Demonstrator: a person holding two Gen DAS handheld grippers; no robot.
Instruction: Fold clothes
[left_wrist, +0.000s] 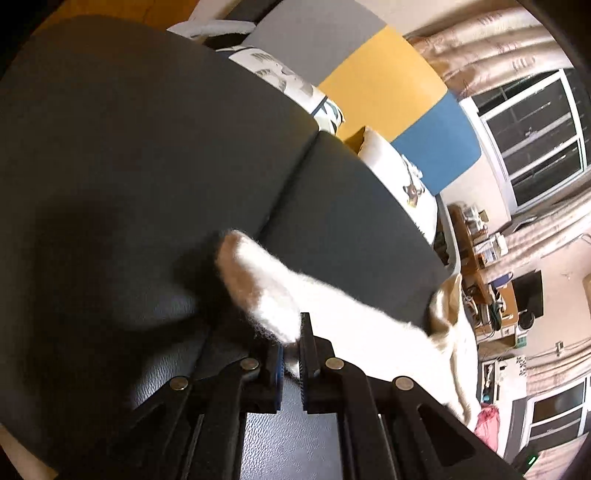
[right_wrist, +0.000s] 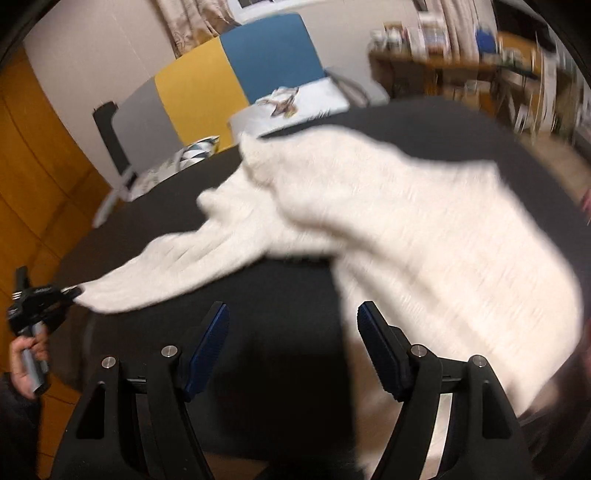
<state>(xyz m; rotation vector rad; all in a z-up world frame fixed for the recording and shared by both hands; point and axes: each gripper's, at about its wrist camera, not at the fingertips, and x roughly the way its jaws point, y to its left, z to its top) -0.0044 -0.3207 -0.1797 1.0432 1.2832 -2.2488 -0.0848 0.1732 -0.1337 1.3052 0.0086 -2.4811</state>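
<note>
A fluffy white sweater (right_wrist: 424, 229) lies spread over a dark grey cushioned surface (right_wrist: 280, 295). One sleeve (right_wrist: 155, 269) stretches to the left, and its cuff is held by my left gripper (right_wrist: 74, 293), which a hand grips at the frame's left edge. In the left wrist view my left gripper (left_wrist: 291, 350) is shut on the sleeve (left_wrist: 266, 291), whose cuff end sticks out past the blue pads. My right gripper (right_wrist: 291, 343) hangs open above the dark surface, just left of the sweater's body, with nothing between its fingers.
The dark surface has a seam (left_wrist: 291, 173) between two cushions. Behind it stand a grey, yellow and blue panel (right_wrist: 229, 74) and patterned pillows (left_wrist: 402, 173). A cluttered desk (left_wrist: 484, 266) and windows (left_wrist: 532, 136) are at the right. Orange wood panelling (right_wrist: 33, 177) is at the left.
</note>
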